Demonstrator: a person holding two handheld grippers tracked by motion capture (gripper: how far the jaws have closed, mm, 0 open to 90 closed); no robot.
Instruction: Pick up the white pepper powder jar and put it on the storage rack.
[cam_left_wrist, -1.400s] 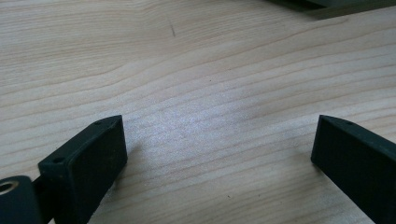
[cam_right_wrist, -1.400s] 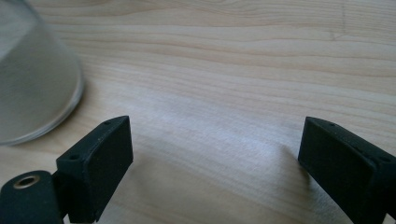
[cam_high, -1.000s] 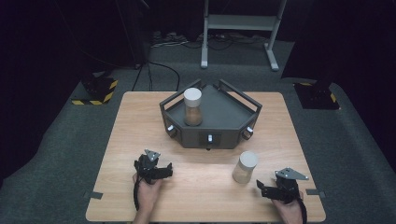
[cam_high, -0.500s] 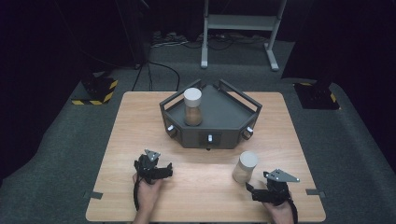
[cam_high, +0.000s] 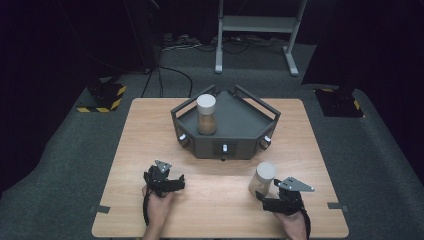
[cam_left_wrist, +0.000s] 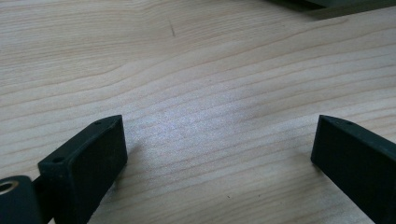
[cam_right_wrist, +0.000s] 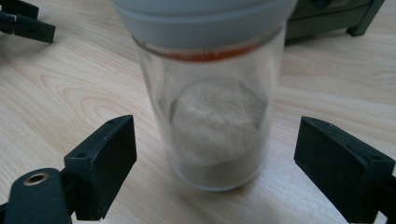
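A clear jar (cam_high: 262, 179) with a pale grey lid and light powder inside stands on the wooden table (cam_high: 220, 215), front right. In the right gripper view the jar (cam_right_wrist: 212, 107) rises upright between my right gripper's (cam_right_wrist: 219, 163) open jaws, touching neither. The right gripper (cam_high: 267, 197) sits just in front of the jar in the high view. A second jar (cam_high: 206, 115) with brown contents stands in the dark tray (cam_high: 250, 125) at the table's back. My left gripper (cam_high: 172, 182) rests open at front left, bare wood between its jaws (cam_left_wrist: 219, 154).
The dark angular tray (cam_right_wrist: 336, 18) has raised rails and knobs on its front face. Beyond the table, a metal stand (cam_high: 257, 30) and cables lie on the grey floor, with two black-and-yellow striped blocks (cam_high: 102, 97) at the sides.
My right gripper has moved left and forward across the table, closing in on the powder jar until the jar stands between its jaws. The left gripper has stayed put.
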